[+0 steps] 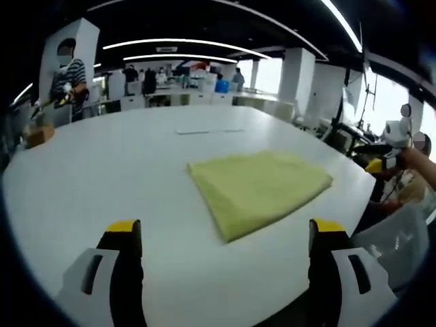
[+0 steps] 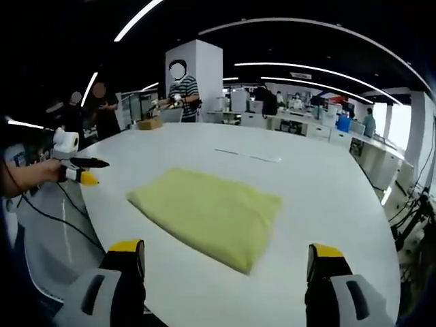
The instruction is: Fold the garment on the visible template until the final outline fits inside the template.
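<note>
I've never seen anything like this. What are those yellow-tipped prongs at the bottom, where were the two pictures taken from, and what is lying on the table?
No robot here: a person holds a two-pronged gripper in each hand, with a camera riding on each. The prongs are the left gripper in the left gripper view and the right gripper in the right gripper view. Both stand open, holding nothing. On the white table lies a folded yellow-green garment, seen from opposite sides. Other people stand at desks behind.

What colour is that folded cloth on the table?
Pale yellow-green, plain. The cloth shows best in the right gripper view.
</note>
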`<state>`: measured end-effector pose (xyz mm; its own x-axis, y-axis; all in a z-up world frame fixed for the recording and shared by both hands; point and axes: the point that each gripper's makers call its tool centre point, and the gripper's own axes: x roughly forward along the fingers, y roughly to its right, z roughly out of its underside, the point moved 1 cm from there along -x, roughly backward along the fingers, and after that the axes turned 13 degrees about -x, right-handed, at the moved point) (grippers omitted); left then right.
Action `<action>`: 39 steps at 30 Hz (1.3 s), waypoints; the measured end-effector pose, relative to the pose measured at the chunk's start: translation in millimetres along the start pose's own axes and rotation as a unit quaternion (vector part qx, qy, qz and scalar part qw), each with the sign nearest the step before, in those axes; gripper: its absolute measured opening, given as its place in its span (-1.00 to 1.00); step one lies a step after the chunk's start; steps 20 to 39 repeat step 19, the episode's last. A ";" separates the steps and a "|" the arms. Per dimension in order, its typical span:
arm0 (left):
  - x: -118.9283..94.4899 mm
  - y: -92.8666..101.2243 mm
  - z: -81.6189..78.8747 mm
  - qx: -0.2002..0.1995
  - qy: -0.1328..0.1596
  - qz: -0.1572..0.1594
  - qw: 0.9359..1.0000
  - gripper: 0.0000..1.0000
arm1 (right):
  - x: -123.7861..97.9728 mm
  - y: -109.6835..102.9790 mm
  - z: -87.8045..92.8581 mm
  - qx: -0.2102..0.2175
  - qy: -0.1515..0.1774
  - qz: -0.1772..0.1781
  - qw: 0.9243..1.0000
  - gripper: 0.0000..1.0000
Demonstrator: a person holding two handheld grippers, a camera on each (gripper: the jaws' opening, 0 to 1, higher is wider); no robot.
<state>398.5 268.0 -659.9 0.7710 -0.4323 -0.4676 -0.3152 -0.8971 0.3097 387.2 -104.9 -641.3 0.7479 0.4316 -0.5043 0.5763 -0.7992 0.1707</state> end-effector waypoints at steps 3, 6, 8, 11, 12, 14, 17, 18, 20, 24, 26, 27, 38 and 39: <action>-0.9 -0.7 3.4 0.013 -0.008 -0.002 1.000 0.96 | 0.2 -0.6 0.8 -0.007 0.000 0.003 1.000 0.97; -1.1 -1.5 3.6 0.020 -0.010 -0.004 1.000 0.94 | 1.3 -0.8 2.2 -0.015 -0.004 0.005 1.000 0.97; -1.1 -2.0 3.2 0.021 -0.009 -0.007 1.000 0.94 | 2.9 -1.4 2.4 -0.017 -0.005 0.004 1.000 0.96; -1.5 -2.5 4.3 0.024 -0.012 -0.006 1.000 0.92 | 5.6 -3.2 2.4 -0.021 -0.008 0.001 1.000 0.96; -1.7 -2.7 4.3 0.027 -0.012 -0.006 1.000 0.91 | 5.7 -3.5 1.8 -0.023 -0.007 0.001 1.000 0.96; -2.4 -3.5 4.7 0.028 -0.013 -0.008 0.999 0.91 | 6.3 -4.2 0.5 -0.027 -0.006 0.000 1.000 0.96; -2.6 -5.2 5.8 0.029 -0.018 -0.009 0.999 0.89 | 7.3 -4.6 0.8 -0.029 -0.008 -0.001 1.000 0.97; -2.9 -5.2 5.8 0.031 -0.017 -0.008 0.999 0.89 | 7.4 -4.6 0.8 -0.030 -0.008 -0.001 1.000 0.97; -3.4 -5.1 5.9 0.033 -0.017 -0.009 0.999 0.89 | 7.6 -5.1 1.4 -0.031 -0.010 -0.002 0.999 0.97; -3.4 -5.1 5.9 0.033 -0.017 -0.009 0.999 0.89 | 7.6 -5.1 1.4 -0.031 -0.010 -0.002 0.999 0.97; -3.4 -5.1 5.9 0.033 -0.017 -0.009 0.999 0.89 | 7.6 -5.1 1.4 -0.031 -0.010 -0.002 0.999 0.97; -3.4 -5.1 5.9 0.033 -0.017 -0.009 0.999 0.89 | 7.6 -5.1 1.4 -0.031 -0.010 -0.002 0.999 0.97; -3.4 -5.1 5.9 0.033 -0.017 -0.009 0.999 0.89 | 7.6 -5.1 1.4 -0.031 -0.010 -0.002 0.999 0.97; -3.4 -5.1 5.9 0.033 -0.017 -0.009 0.999 0.89 | 7.6 -5.1 1.4 -0.031 -0.010 -0.002 0.999 0.97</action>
